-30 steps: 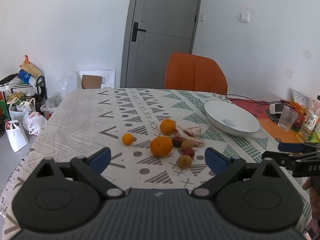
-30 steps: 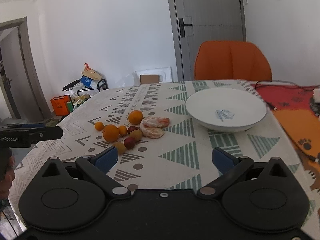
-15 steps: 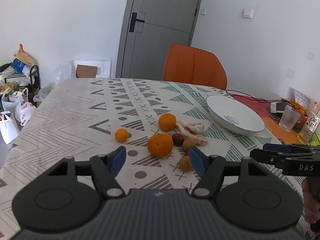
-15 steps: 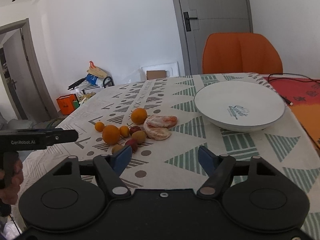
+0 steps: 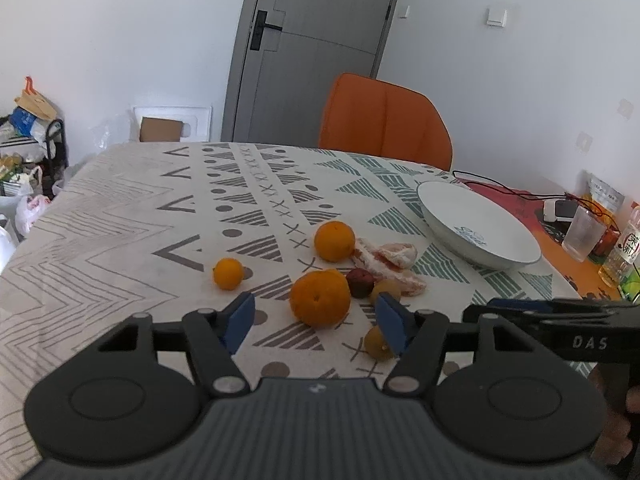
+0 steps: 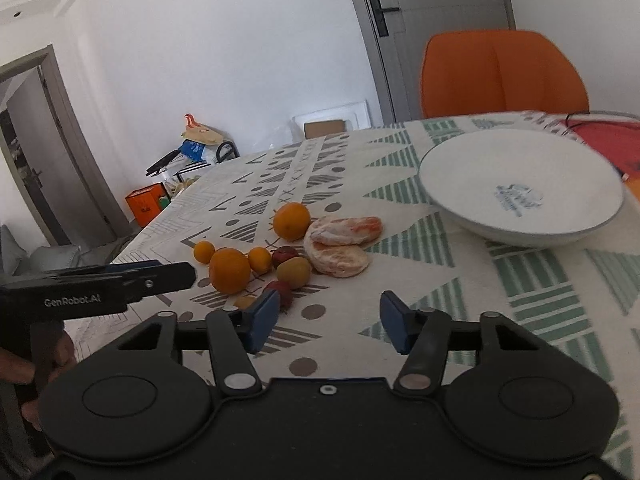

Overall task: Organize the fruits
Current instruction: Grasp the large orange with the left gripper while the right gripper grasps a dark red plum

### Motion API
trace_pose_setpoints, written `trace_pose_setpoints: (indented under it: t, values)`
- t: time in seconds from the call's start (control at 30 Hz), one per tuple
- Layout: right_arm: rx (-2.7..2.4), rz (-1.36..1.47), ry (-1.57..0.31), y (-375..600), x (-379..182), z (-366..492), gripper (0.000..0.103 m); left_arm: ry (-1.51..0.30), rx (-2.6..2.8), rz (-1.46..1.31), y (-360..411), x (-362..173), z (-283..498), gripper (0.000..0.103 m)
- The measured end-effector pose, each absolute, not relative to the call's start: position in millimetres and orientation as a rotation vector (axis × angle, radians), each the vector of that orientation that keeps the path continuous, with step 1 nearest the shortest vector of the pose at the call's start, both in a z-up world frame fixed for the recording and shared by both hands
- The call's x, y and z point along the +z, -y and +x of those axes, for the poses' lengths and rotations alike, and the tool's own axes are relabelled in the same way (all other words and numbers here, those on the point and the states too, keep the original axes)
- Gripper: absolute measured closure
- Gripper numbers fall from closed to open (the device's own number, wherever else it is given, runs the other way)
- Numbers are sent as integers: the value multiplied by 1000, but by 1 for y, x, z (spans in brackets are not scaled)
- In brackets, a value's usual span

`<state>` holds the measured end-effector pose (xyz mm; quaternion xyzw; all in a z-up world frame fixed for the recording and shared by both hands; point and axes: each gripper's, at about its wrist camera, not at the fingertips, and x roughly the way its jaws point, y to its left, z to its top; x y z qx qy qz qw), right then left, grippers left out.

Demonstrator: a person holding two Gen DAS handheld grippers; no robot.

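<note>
I'm at the approach step, nothing picked yet. My left tongs are released, blue pads spread wide, empty, hovering over the near edge of the fruit pile with the large round orange mandarin sitting between the pads in view but not touched. My right tongs are also released and empty, over bare patterned tablecloth on the desk, fruit pile just to their left. Pile sits mid-desk: second orange mandarin farther back, small orange kumquat-like fruit off to the left, dark red round fruit, yellow-brown small fruits, and peeled pinkish citrus segments on the right of the pile. The white shallow ceramic bowl is empty, far right of the pile, well apart. Judging from this, next move calls for lowering the left tongs around the large mandarin, clenching gently, it's round and may roll, then carrying it right to the bowl.
</note>
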<state>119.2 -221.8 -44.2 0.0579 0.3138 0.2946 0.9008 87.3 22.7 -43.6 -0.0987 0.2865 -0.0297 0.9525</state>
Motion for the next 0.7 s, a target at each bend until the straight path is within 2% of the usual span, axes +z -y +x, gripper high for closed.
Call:
trace_pose_setpoints:
  t: [0.27, 0.57, 0.6, 0.63, 0.7]
  values:
    - [612, 178, -686, 207, -51, 130, 62, -611, -89, -217, -28, -55, 109, 37]
    - [616, 194, -717, 191, -57, 139, 66, -647, -123, -254, -32, -69, 126, 37]
    - [616, 194, -719, 189, -57, 141, 66, -649, -124, -257, -32, -70, 127, 40]
    - [616, 194, -722, 188, -58, 142, 66, -651, -129, -265, -33, -72, 128, 50]
    - [620, 196, -726, 185, -58, 144, 67, -654, -144, -288, -35, -74, 130, 61]
